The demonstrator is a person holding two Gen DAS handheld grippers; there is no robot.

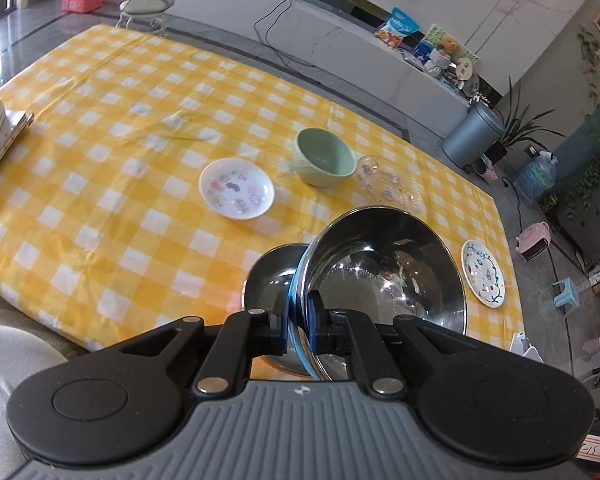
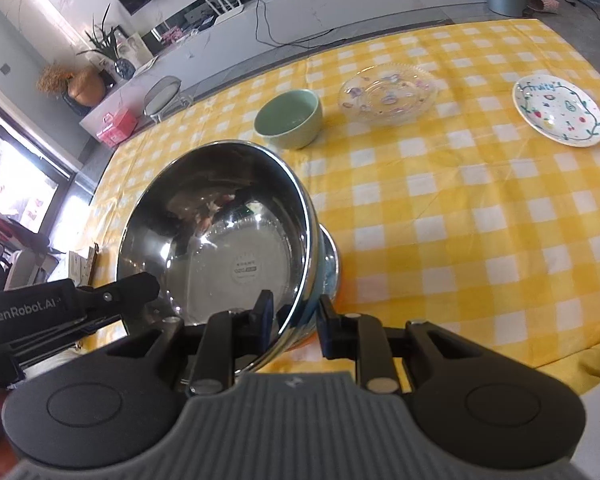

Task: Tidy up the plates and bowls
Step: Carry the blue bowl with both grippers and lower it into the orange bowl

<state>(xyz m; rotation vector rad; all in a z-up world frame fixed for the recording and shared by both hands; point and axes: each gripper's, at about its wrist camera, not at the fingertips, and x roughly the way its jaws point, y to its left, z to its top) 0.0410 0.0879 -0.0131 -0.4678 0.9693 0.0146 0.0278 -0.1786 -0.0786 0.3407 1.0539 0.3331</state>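
Both tools are clamped on the rim of one large polished steel bowl with a blue outer band: the left gripper and the right gripper each pinch its near edge, holding it tilted above the near side of the yellow-and-white checked tablecloth. A smaller steel bowl sits just behind it. The risk is the thin, slick rim — if the two hands drift apart or twist unevenly, the bowl could slip out and knock the pale green ceramic bowl or the clear patterned glass plate farther back.

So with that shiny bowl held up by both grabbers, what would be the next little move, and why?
Probably carry the steel bowl toward the green bowl and lower it. Both the left gripper and the right gripper pinch its rim, it hangs tilted, and the dishes lie scattered.
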